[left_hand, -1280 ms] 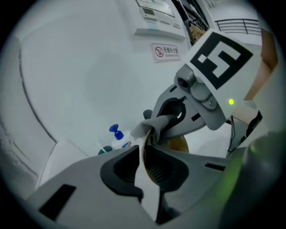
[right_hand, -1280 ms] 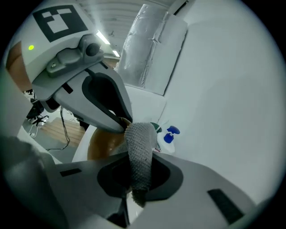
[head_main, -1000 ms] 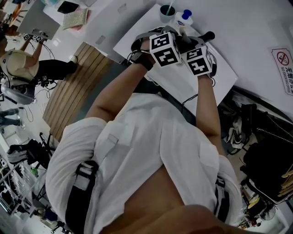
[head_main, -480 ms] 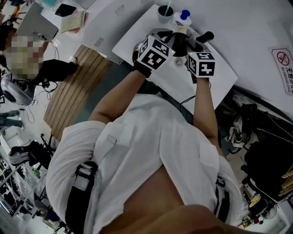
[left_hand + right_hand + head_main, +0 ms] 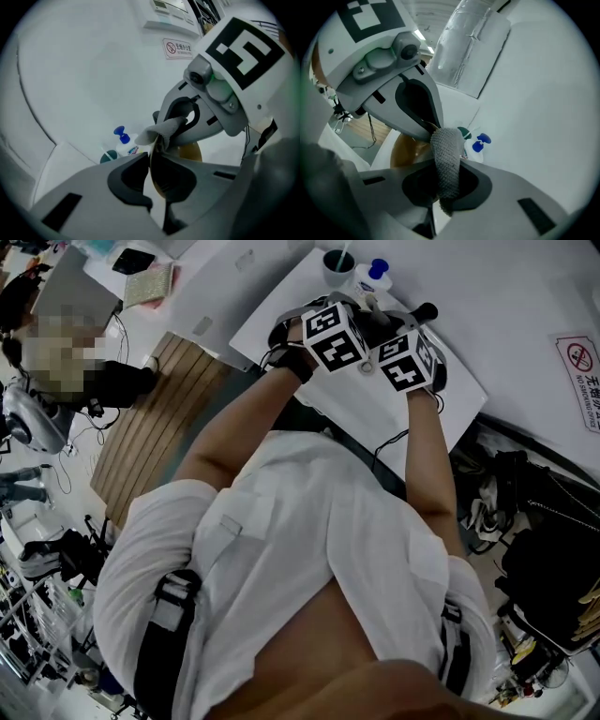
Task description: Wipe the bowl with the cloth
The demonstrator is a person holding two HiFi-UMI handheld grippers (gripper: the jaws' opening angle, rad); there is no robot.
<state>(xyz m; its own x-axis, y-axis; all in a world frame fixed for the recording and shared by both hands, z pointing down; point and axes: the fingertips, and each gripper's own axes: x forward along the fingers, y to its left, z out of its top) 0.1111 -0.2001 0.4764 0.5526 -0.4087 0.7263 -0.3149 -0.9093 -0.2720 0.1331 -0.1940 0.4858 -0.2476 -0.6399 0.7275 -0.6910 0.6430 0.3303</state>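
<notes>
Left tongs [image 5: 153, 159] pinch the thin rim of the brown bowl [image 5: 190, 151]. The jaws have just eased a touch wider, with the rim between them, probably to steady the bowl above the white bench [image 5: 412, 418] while it is rubbed. Right tongs [image 5: 443, 178] are clenched on the grey knit cloth [image 5: 446, 152], whose free fold meets the rim just beyond the left tongs, where it can reach the wall. A pump bottle [image 5: 125, 146] and a cup [image 5: 108, 156] stand behind.

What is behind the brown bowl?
Behind the bowl stand a dark green cup and a white pump bottle with a blue top, side by side. The cloth covers part of both; their bases cannot be seen.
</notes>
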